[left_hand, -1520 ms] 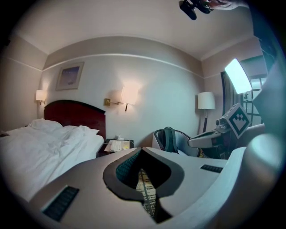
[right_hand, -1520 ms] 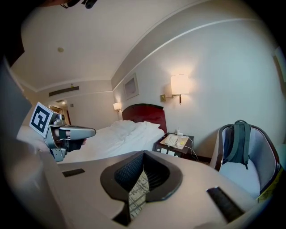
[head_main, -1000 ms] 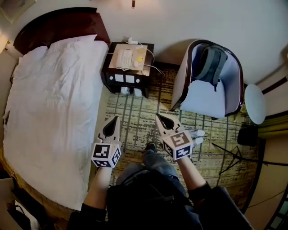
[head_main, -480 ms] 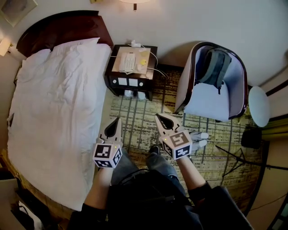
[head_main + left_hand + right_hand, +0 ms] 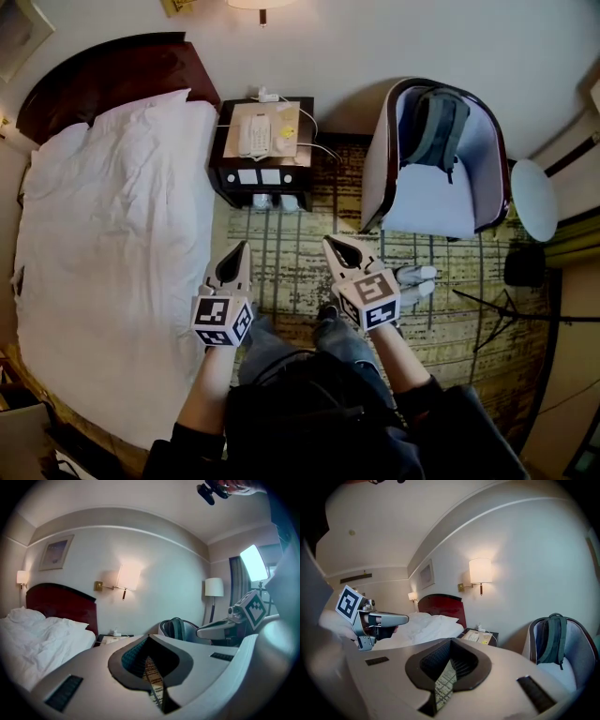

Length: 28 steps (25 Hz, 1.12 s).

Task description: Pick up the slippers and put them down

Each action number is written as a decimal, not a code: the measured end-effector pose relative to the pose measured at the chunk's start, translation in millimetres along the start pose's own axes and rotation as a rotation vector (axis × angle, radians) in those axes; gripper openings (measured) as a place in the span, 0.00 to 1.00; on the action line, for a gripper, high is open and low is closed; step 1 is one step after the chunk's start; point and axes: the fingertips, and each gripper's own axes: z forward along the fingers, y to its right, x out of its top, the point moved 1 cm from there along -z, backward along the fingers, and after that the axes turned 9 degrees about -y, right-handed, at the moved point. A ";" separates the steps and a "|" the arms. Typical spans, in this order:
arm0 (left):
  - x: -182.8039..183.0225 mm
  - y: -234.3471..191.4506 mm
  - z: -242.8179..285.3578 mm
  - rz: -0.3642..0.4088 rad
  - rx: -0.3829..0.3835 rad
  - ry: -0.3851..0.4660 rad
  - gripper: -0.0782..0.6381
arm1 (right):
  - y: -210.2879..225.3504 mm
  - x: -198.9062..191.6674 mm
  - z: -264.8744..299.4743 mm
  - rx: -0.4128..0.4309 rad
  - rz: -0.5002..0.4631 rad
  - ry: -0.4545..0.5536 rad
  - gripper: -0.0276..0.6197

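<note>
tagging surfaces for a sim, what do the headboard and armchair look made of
Headboard: dark reddish wood, seemingly lacquered, given its smooth even colour. Armchair: pale, smooth upholstery, fabric or leather cannot be told, inside a dark shell that looks like wood.

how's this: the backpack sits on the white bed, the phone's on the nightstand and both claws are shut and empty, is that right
Not quite: the head view shows the backpack sitting in the armchair, not on the white bed. The rest holds: the phone is on the nightstand, and the left claw and right claw are both shut and empty.
</note>
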 end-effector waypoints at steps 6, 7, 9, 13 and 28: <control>13.1 -41.3 0.6 0.028 -0.046 0.016 0.11 | -22.0 15.6 28.6 -0.045 0.008 -0.003 0.04; 15.5 -49.7 -0.4 0.040 -0.054 0.015 0.11 | -26.4 20.1 35.5 -0.052 0.013 -0.001 0.04; 18.1 -71.5 -1.2 0.056 -0.062 0.015 0.11 | -36.5 28.7 49.9 -0.066 0.025 0.005 0.04; 21.1 -111.1 3.5 0.068 -0.100 -0.002 0.11 | -55.7 43.1 79.5 -0.096 0.039 0.008 0.04; 13.1 -192.1 54.6 0.125 -0.178 -0.032 0.11 | -62.7 51.3 179.3 -0.143 0.125 -0.032 0.04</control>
